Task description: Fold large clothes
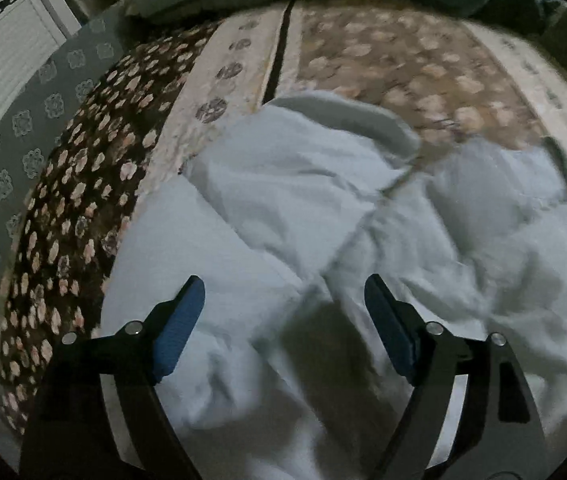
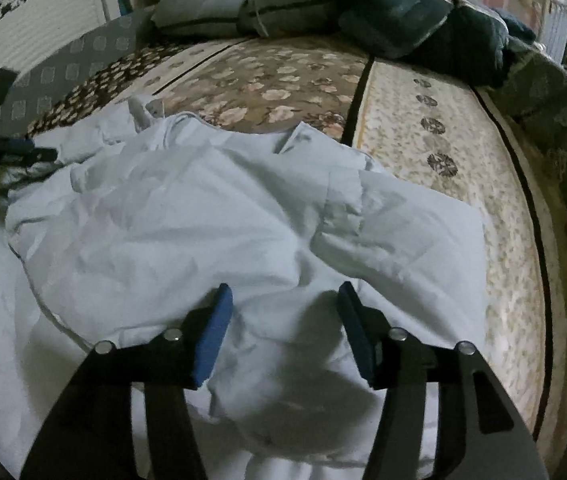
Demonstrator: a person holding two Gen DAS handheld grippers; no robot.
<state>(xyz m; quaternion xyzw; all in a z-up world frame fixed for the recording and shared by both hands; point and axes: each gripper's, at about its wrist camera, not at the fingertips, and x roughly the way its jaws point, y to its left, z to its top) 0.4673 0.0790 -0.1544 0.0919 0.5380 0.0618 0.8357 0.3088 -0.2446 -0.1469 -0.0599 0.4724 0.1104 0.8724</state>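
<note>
A large pale blue-white garment (image 1: 291,208) lies crumpled on a floral bedspread (image 1: 403,64). It also fills the middle of the right wrist view (image 2: 211,216). My left gripper (image 1: 285,292) is open and empty, hovering just above the cloth, its blue pads (image 1: 179,328) wide apart. My right gripper (image 2: 285,296) is open and empty above a rumpled part of the same garment, blue pads (image 2: 213,336) apart. The left gripper also shows at the far left edge of the right wrist view (image 2: 23,152), over the garment's left side.
Grey-blue pillows (image 2: 243,4) and a dark teal cushion (image 2: 395,12) lie at the head of the bed. A grey patterned bed edge (image 1: 11,168) runs on the left, and a white ribbed wall panel (image 1: 3,64) stands beyond it. A cream bedspread strip (image 2: 443,168) lies right of the garment.
</note>
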